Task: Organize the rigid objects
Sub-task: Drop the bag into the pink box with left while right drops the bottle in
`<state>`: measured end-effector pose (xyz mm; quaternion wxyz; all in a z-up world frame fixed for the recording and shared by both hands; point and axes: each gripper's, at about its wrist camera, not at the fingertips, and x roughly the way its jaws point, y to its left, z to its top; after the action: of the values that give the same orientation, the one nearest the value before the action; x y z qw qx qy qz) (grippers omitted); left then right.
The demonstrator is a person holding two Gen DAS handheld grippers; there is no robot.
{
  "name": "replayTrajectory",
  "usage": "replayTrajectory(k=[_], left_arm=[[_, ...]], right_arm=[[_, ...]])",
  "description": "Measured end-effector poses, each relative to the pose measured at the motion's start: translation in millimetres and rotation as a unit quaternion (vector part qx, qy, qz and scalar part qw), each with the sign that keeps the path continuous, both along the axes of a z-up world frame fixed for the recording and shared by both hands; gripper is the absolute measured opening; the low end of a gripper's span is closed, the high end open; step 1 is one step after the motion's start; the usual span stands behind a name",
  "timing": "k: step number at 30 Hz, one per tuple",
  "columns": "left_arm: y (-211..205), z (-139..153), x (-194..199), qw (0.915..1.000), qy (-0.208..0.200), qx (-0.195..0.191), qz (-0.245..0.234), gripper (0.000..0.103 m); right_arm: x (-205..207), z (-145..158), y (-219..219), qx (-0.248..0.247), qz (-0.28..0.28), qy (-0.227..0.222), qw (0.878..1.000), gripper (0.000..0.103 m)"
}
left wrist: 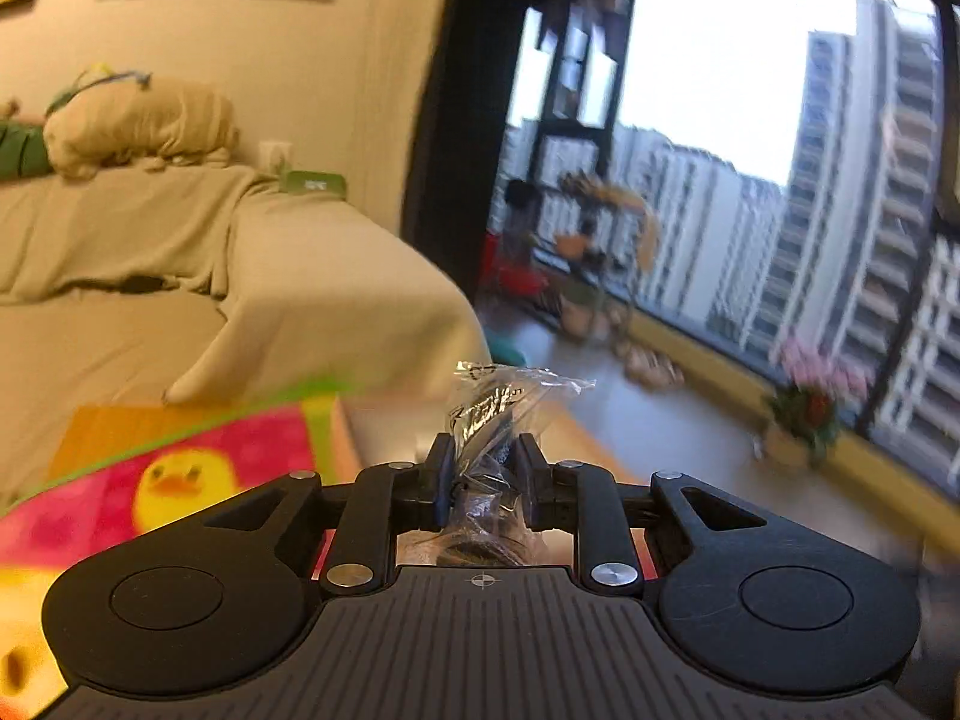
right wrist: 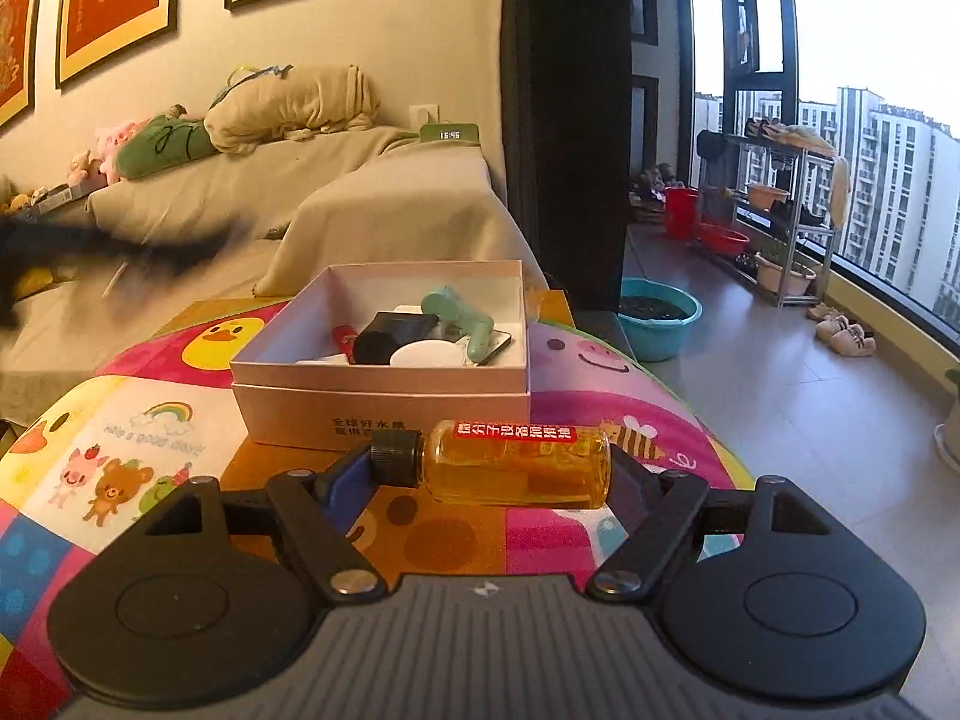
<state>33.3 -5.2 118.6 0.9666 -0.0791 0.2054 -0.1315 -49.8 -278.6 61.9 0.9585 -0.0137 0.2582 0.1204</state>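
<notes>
My left gripper is shut on a clear crinkled plastic packet with dark contents, held up above the colourful mat; this view is blurred. My right gripper is shut end to end on an amber bottle with a black cap and red label, held sideways just in front of the white open box. The box holds a mint green tool, a black item, a white oval piece and a red item. A dark blur at the left may be my left gripper.
The box stands on a cartoon mat over a low table. A beige covered sofa lies behind. To the right are a teal basin, a rack, slippers and a large window.
</notes>
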Motion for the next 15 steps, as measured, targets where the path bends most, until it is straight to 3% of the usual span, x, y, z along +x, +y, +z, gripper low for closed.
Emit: replayTrajectory(k=[3,6,8,11,15], left_arm=[[-2.2,-10.6,56.3,0.9975,0.044,-0.034,0.045,0.029],[1.4,-17.9,67.2,0.9945,0.051,-0.063,0.067,0.029],[5.0,-17.8,56.6,0.9949,0.045,-0.074,0.052,0.029],[11.7,-20.8,28.3,0.9964,0.046,-0.061,0.038,0.029],[22.3,-38.9,-17.5,0.9962,0.073,-0.046,0.009,0.029]], right_arm=[[-0.7,-2.9,-0.8,0.006,0.003,0.007,1.0,0.079],[-2.0,-2.3,-4.0,0.004,0.001,0.006,1.0,0.079],[-1.1,-0.8,-6.7,-0.003,0.002,0.002,1.0,0.079],[2.9,0.6,-6.9,-0.013,0.005,0.0,1.0,0.079],[24.2,7.3,3.2,-0.007,0.026,0.01,1.0,0.079]])
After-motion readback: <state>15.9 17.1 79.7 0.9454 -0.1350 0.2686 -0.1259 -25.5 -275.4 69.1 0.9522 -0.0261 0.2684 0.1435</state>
